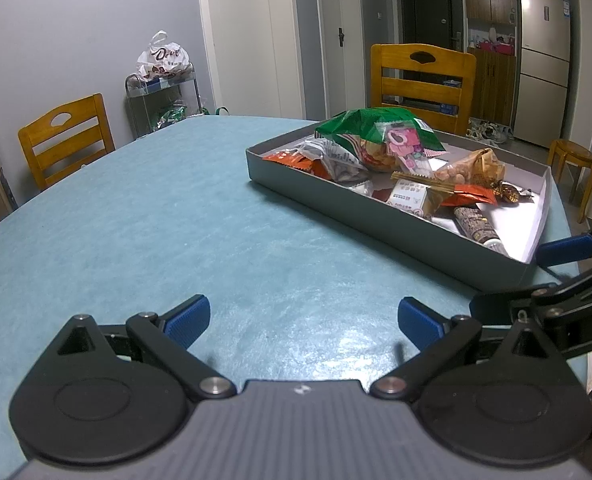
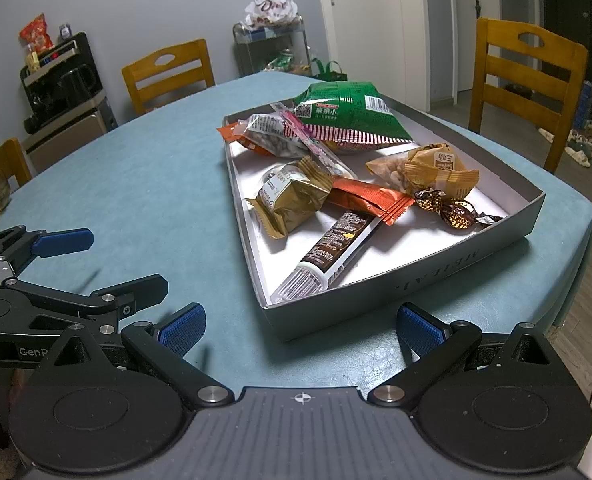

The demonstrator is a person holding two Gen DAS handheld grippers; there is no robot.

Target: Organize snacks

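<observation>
Both the left claw [image 1: 304,322] and right claw [image 2: 301,327] hover spread and empty over the worktop [image 1: 156,220]; every snack looks boxed in the tray [image 2: 396,296], so the job seems nearly finished.

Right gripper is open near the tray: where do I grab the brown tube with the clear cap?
Grip the brown tube across its mid-body, coming from above. It lies flat on the tray floor, cap against the near wall, so only its long sides are free.

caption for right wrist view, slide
Open right claw faces a grey tray of mixed snacks on the teal table.
</observation>
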